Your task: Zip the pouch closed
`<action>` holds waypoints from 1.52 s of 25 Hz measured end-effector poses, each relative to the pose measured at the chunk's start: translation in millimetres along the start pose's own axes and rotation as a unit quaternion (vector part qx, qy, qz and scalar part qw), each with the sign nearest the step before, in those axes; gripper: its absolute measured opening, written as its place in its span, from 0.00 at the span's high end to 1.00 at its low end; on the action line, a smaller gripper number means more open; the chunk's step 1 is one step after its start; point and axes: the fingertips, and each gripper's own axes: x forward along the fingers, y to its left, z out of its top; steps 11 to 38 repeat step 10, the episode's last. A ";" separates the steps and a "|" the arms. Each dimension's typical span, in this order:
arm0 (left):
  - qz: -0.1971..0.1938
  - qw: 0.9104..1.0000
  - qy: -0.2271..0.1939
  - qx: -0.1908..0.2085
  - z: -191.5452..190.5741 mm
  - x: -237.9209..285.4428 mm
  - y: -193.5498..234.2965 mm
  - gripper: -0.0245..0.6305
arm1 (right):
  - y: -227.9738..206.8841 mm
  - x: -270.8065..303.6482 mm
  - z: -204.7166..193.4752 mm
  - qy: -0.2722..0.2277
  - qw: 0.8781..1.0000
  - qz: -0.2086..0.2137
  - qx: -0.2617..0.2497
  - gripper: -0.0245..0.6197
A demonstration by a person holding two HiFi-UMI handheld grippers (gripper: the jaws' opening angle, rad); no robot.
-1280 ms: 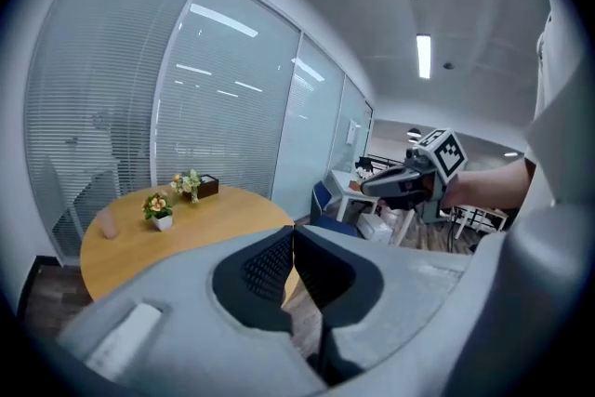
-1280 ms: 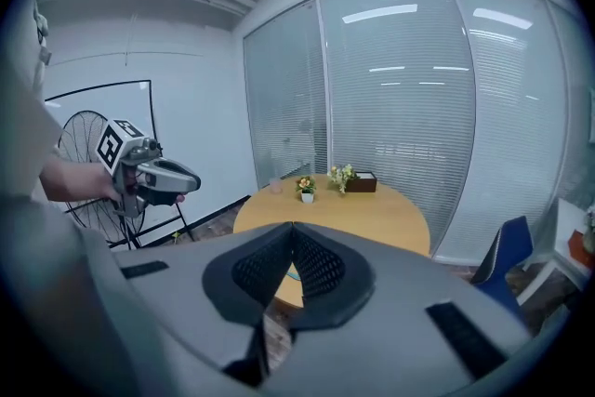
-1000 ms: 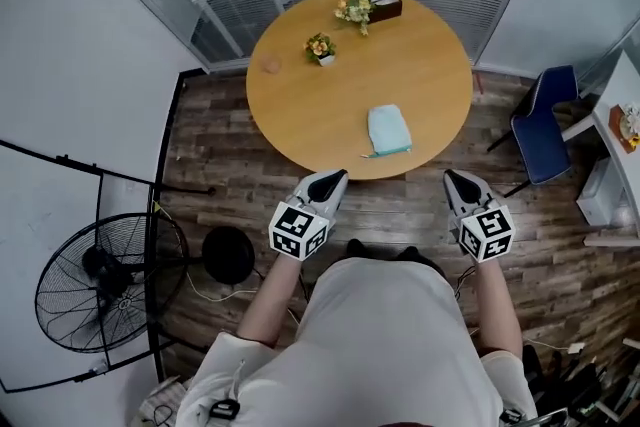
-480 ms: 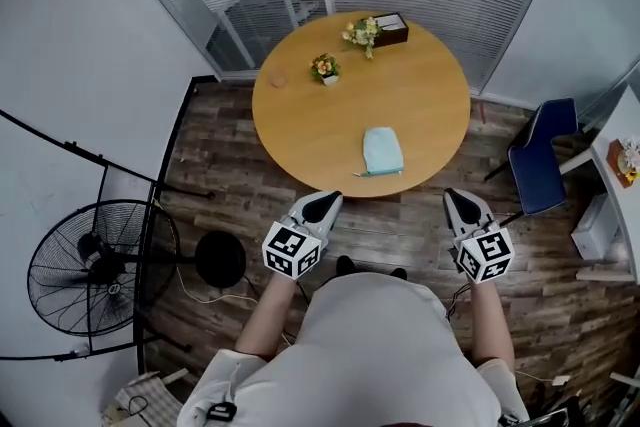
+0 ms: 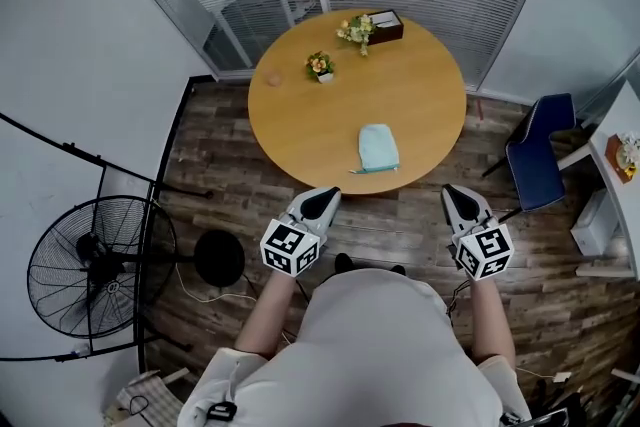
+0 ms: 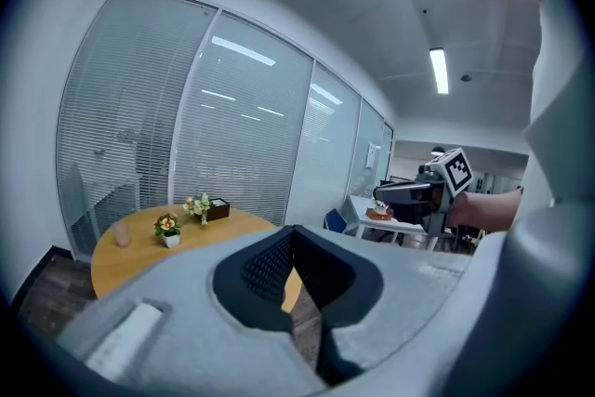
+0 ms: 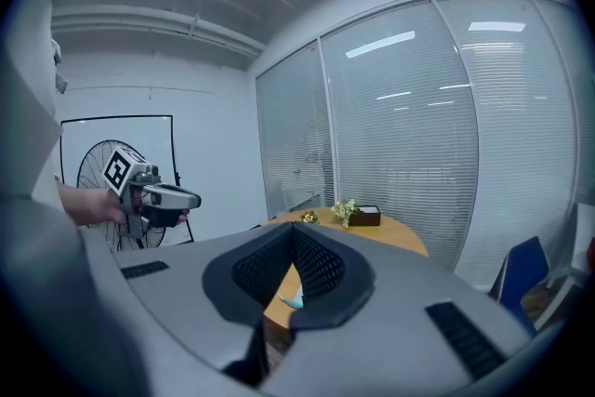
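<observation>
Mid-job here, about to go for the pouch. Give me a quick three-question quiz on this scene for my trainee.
1. True or false: the pouch lies on the round table, touched by neither the left gripper nor the right gripper.
2. What is between the right gripper's fingers? A the pouch; B nothing; C a pen.
3. Fill in: the floor fan stands on the person's ___ side.
Key: 1 true; 2 B; 3 left.

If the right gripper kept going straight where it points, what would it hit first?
Likely the round table's near edge, beside the light blue pouch; the right gripper aims there, though depth is unclear.
</observation>
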 end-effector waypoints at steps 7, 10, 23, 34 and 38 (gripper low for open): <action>0.006 1.000 -0.003 -0.004 -1.1 -2.0 2.7 0.93 | 0.1 0.7 -3.0 0.004 1.000 0.000 -0.001 0.96; 0.007 1.000 -0.003 -0.005 -2.1 -3.3 5.5 0.93 | 1.9 2.3 -3.3 0.005 1.000 -0.001 -0.001 0.96; 0.007 1.000 -0.003 -0.005 -2.1 -3.3 5.5 0.93 | 1.9 2.3 -3.3 0.005 1.000 -0.001 -0.001 0.96; 0.007 1.000 -0.003 -0.005 -2.1 -3.3 5.5 0.93 | 1.9 2.3 -3.3 0.005 1.000 -0.001 -0.001 0.96; 0.007 1.000 -0.003 -0.005 -2.1 -3.3 5.5 0.93 | 1.9 2.3 -3.3 0.005 1.000 -0.001 -0.001 0.96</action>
